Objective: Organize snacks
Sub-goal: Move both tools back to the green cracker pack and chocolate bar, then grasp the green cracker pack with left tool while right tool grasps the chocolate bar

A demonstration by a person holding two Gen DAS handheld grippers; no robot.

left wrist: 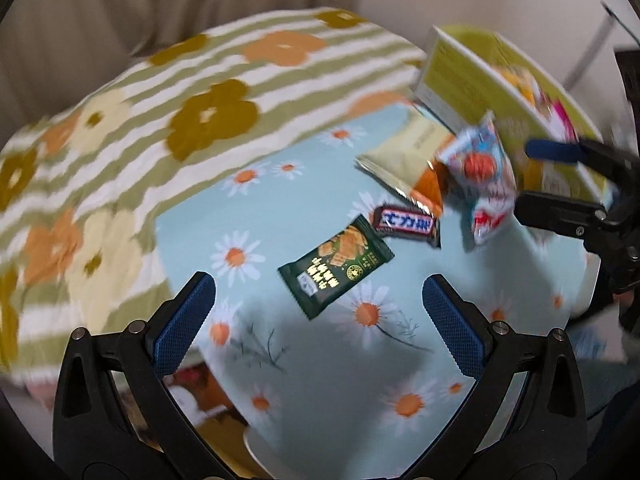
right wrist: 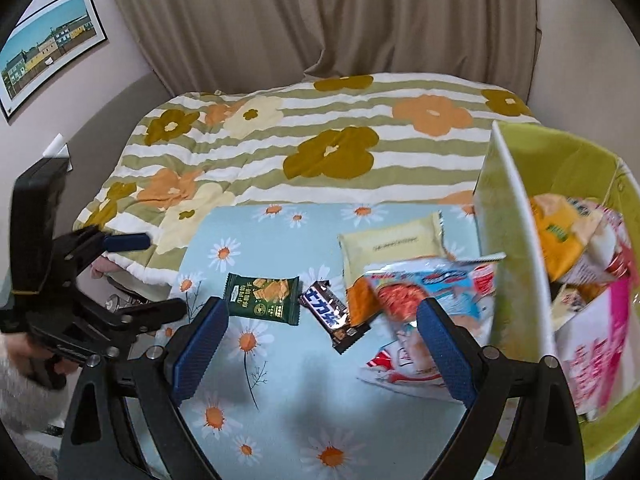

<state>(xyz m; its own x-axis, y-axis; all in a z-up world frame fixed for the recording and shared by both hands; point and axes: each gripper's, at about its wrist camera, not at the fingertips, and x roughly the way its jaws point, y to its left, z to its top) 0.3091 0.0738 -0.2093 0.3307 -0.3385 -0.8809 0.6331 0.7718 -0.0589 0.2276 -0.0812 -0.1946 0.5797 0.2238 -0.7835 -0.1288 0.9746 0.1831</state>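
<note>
Nearest the lens, the right gripper (right wrist: 322, 344) stands with its blue pads wide apart and nothing between them, hanging over the daisy-print cloth (right wrist: 280, 420). Just beyond its right finger lies a blue-and-white snack bag (right wrist: 436, 284), overlapping a cream-and-orange packet (right wrist: 394, 248). Left of those lie a dark chocolate bar (right wrist: 330, 312) and, touching it, a dark green cracker pack (right wrist: 262, 294). At the right, a yellow-green box (right wrist: 516, 216) stands open with several packets inside.

The left gripper (left wrist: 320, 312) is likewise spread open and empty, over the same cloth; in its view the green cracker pack (left wrist: 336, 266) lies just past the fingertips, the chocolate bar (left wrist: 408, 224) beyond it, and the box (left wrist: 452, 76) at the far right. A striped flowered quilt (right wrist: 320, 136) lies farther back.
</note>
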